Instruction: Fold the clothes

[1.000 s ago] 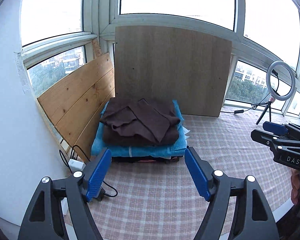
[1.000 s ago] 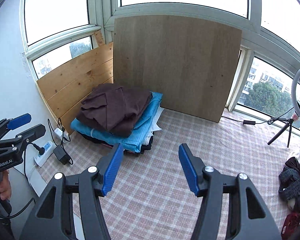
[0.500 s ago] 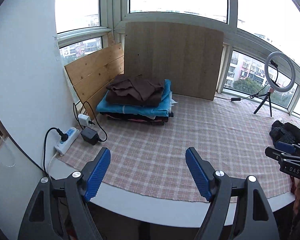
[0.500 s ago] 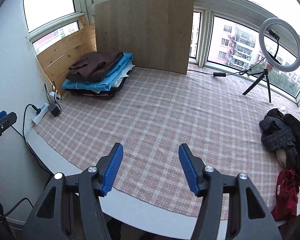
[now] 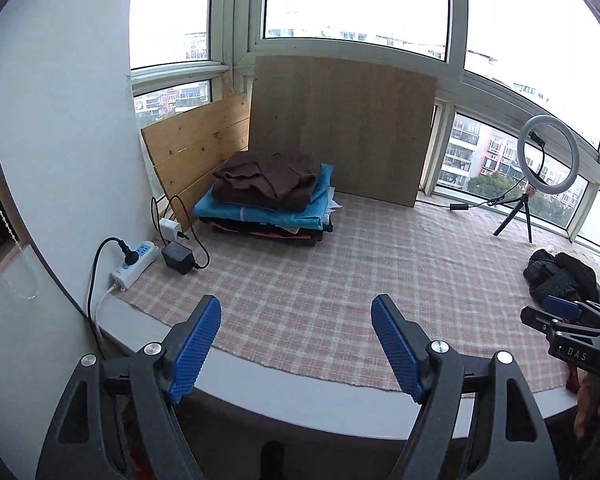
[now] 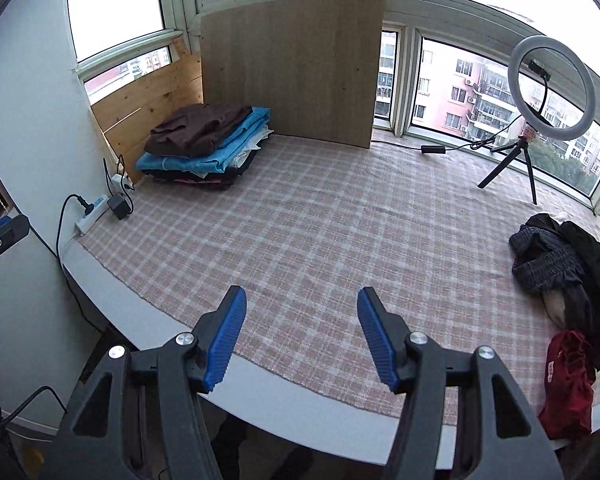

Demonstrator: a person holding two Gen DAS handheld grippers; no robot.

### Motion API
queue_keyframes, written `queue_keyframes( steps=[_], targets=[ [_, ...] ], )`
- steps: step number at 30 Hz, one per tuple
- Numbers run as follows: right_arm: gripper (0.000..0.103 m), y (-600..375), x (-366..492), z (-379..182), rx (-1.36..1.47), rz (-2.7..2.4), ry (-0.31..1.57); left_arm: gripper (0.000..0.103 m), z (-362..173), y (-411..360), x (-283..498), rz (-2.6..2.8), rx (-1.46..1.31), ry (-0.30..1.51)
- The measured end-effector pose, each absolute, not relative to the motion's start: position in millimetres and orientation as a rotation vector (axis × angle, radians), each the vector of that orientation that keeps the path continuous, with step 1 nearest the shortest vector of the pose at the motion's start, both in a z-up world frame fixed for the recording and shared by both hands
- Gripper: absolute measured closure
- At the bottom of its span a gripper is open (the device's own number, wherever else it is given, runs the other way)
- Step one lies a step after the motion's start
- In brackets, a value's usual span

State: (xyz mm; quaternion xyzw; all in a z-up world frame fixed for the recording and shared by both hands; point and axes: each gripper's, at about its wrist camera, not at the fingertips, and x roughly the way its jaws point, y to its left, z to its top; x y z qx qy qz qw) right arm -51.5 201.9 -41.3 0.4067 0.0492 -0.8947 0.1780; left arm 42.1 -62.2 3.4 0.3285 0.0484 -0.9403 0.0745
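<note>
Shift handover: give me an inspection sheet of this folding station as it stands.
Surface: plaid cloth over a white ledge, middle bare.
Job's things: folded stack, brown garment on top, far left corner; unfolded dark clothes pile and red garment at right edge.
Clutter: ring light on tripod, wooden boards against the windows.
Grippers: left claw and right claw open, empty, over the near edge.
Cables: power strip with adapters by the stack; a cable to the ring light.
Surroundings: windows, buildings outside.
</note>
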Motion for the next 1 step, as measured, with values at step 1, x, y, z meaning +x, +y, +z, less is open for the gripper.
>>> queue_keyframes(
  steps=[1],
  targets=[
    [0.046,203.2,-50.9,-41.1,1.149,-2.53,0.135,0.027,4.3,-60.5,42.9,-2.821,0.982,0.138]
  ],
)
